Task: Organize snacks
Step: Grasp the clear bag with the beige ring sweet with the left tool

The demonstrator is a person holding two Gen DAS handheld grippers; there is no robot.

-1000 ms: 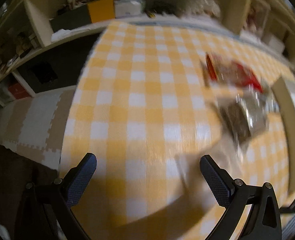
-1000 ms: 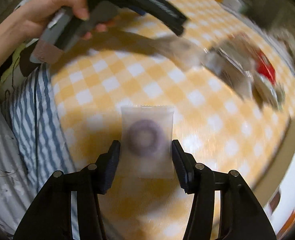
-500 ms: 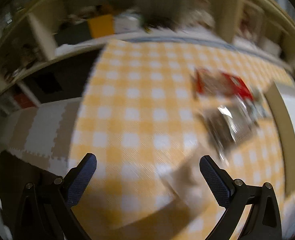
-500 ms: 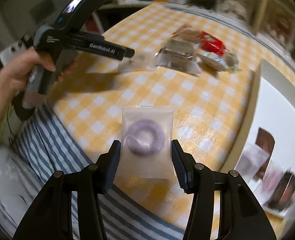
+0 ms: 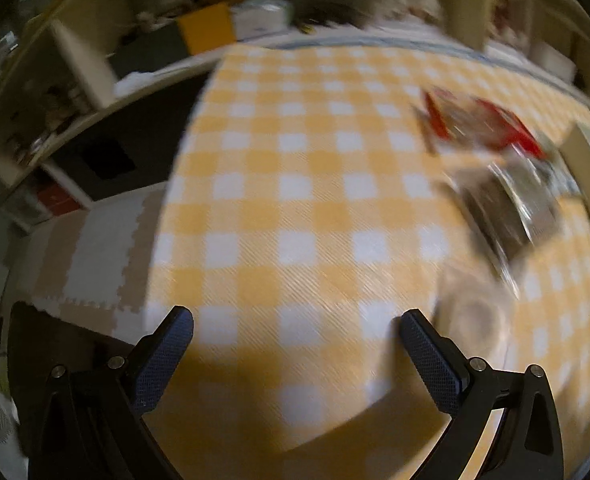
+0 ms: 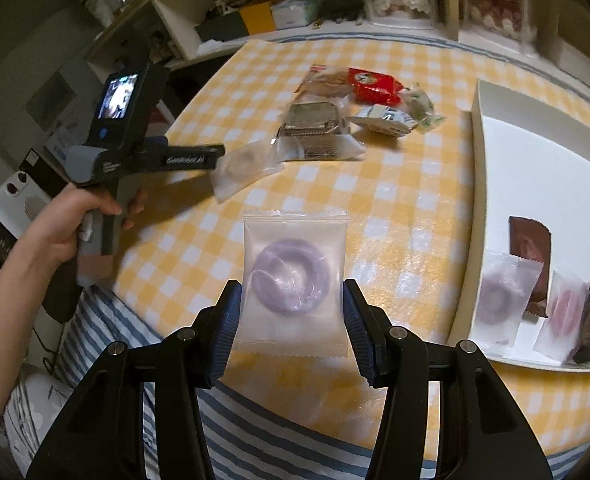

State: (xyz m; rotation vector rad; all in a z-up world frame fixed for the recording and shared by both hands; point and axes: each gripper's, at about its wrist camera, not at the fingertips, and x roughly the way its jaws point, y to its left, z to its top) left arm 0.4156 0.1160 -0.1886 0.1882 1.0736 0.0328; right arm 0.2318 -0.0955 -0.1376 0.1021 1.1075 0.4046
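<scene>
Frosted plastic wraps the purple ring snack packet [image 6: 293, 280] clamped between the right gripper [image 6: 291, 326] pads, and since a second ago it has been lifted off the yellow checked tablecloth [image 6: 395, 184] and swung toward the white tray [image 6: 535, 184], where similar packets already stand. Only the right wrist view shows that tray's contents, the pile of loose snacks [image 6: 351, 108] and the person's hand [image 6: 75, 220] gripping the left tool. In its own blurred view the left gripper [image 5: 295, 360] stays wide apart and empty above the cloth, a clear packet [image 5: 475, 312] just right of it.
</scene>
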